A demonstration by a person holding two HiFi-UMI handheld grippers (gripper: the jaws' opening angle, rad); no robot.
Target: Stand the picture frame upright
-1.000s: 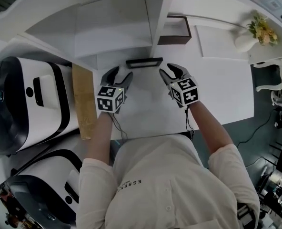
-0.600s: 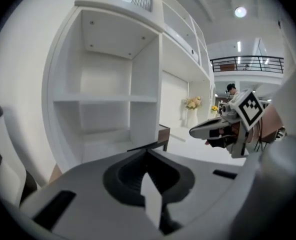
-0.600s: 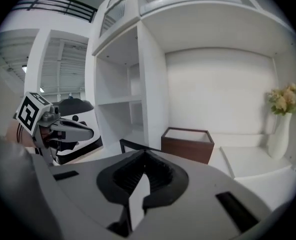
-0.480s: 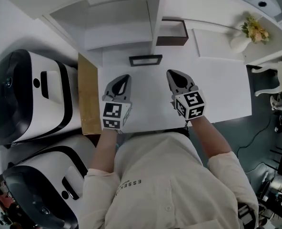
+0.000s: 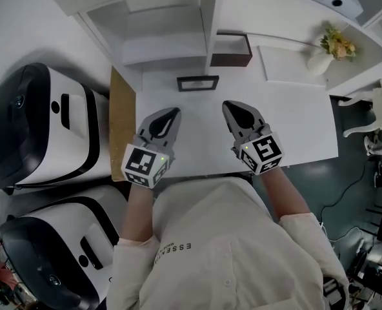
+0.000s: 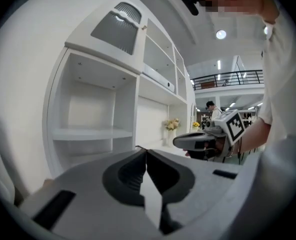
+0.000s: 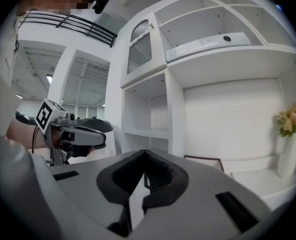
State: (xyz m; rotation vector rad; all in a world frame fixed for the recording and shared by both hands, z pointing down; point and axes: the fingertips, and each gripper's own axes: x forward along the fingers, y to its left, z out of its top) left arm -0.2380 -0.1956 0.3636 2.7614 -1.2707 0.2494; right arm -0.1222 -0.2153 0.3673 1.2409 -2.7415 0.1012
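The picture frame (image 5: pixel 197 82) is a small dark-edged rectangle on the white desk (image 5: pixel 301 121), just in front of the shelf unit. From above I cannot tell whether it stands or lies. My left gripper (image 5: pixel 173 110) is shut and empty, a short way in front of the frame and to its left. My right gripper (image 5: pixel 227 104) is also shut and empty, in front of the frame and to its right. In the left gripper view the left gripper (image 6: pixel 144 149) has its jaws closed together. The right gripper (image 7: pixel 145 152) looks the same in its own view.
A brown open-fronted box (image 5: pixel 231 49) sits in the shelf niche behind the frame. A white vase of flowers (image 5: pixel 326 53) stands at the back right. A wooden board (image 5: pixel 121 121) edges the desk's left side, beside two large white-and-black machines (image 5: pixel 36 128).
Both grippers had open jaws close to the frame a second ago. They are now shut and have drawn back toward the person. The frame has stayed in place.
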